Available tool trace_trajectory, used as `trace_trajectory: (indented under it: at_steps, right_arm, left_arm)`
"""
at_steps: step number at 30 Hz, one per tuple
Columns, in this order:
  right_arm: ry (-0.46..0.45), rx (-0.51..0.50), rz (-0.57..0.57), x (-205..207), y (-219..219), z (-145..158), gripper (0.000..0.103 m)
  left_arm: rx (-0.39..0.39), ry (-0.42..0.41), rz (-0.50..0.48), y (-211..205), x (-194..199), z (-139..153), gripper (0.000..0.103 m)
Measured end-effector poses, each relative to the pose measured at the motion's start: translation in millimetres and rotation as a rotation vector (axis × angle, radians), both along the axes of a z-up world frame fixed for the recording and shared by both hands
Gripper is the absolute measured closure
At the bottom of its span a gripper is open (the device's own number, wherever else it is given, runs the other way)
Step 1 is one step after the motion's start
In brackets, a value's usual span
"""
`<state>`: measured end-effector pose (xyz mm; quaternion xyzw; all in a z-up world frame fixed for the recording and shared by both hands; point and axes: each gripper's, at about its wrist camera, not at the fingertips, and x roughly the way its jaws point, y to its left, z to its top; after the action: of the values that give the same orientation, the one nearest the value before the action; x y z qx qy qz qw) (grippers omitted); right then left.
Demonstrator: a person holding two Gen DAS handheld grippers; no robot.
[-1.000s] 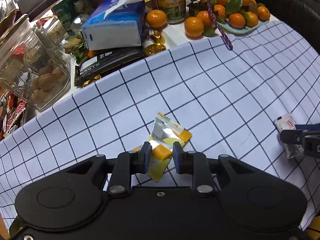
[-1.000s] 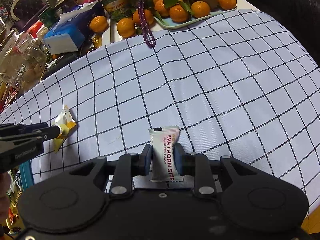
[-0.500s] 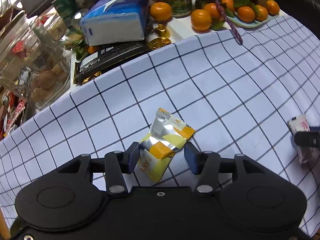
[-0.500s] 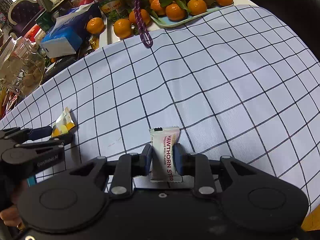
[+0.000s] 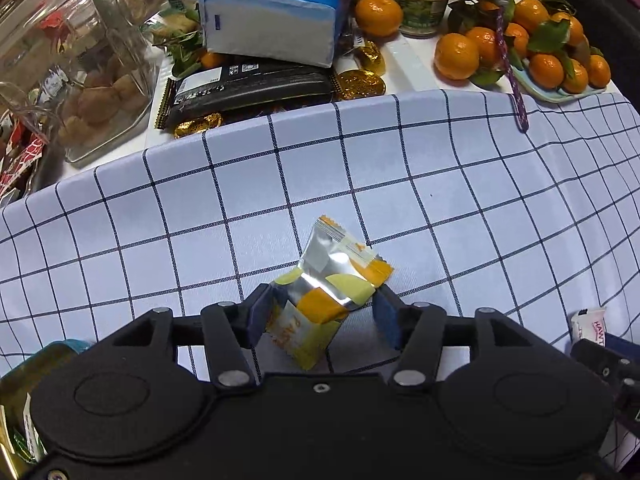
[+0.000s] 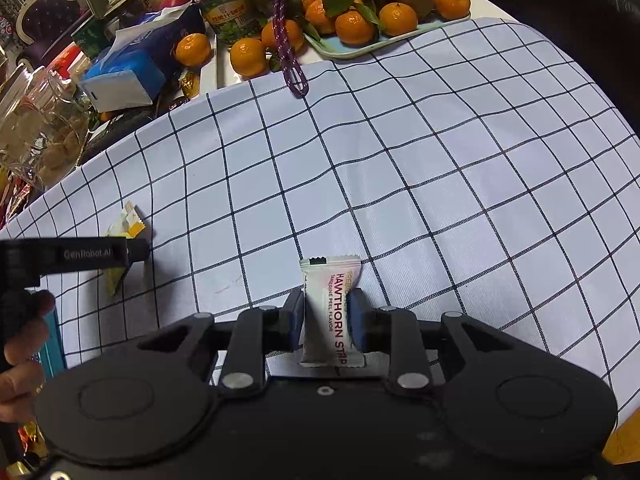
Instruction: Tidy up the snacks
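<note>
Left jaws have spread off yellow packet [image 5: 326, 292]; right jaws pinch hawthorn strip [image 6: 330, 312] over checked cloth [image 6: 440, 184].

My left gripper [image 5: 324, 314] is matte black, silver screws, blue pads [image 5: 386, 316]; white "GenRobot.AI" lettering on its side; my bare hand [image 6: 20, 344] behind it.

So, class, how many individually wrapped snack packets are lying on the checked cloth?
2. The yellow packet lies between the open left gripper. The hawthorn strip is clamped in the right gripper. The grippers' bodies may hide others.
</note>
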<state>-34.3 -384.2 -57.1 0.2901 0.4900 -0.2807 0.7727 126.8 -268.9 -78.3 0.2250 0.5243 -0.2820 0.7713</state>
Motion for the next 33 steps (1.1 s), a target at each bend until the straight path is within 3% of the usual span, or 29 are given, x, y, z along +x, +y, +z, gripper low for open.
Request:
trace_trajectory:
  at_steps: [10,13,15,19,23,27,31,33]
  right_arm:
    - [0.008,-0.019,0.014,1.4,1.3,-0.4,0.075]
    - [0.013,-0.020,0.013,2.0,0.7,-0.1,0.075]
    - [0.016,-0.021,0.013,2.4,0.9,-0.1,0.074]
    - [0.022,-0.032,0.031,3.9,2.5,-0.4,0.075]
    - [0.025,-0.040,0.041,3.2,3.7,-0.8,0.079]
    - [0.019,0.005,-0.001,-1.8,-2.4,0.3,0.079]
    - [0.012,0.050,-0.051,-8.8,-7.7,1.9,0.080]
    - [0.015,0.047,-0.074,-12.8,-7.7,3.7,0.080]
  left_arm:
    - [0.013,0.043,0.050,-3.0,3.6,-0.2,0.047]
    - [0.013,0.048,0.062,-4.8,2.1,0.8,0.056]
    - [0.025,0.045,0.063,-7.0,-1.4,2.4,0.068]
    - [0.035,0.033,0.070,-9.3,-7.4,3.1,0.076]
    - [0.003,0.091,0.092,-5.7,-6.9,7.8,0.092]
    - [-0.055,0.155,0.134,2.8,-7.9,17.4,0.093]
    - [-0.083,0.131,0.150,11.8,-14.6,29.7,0.092]
    - [-0.096,0.096,0.155,16.5,-17.4,36.3,0.087]
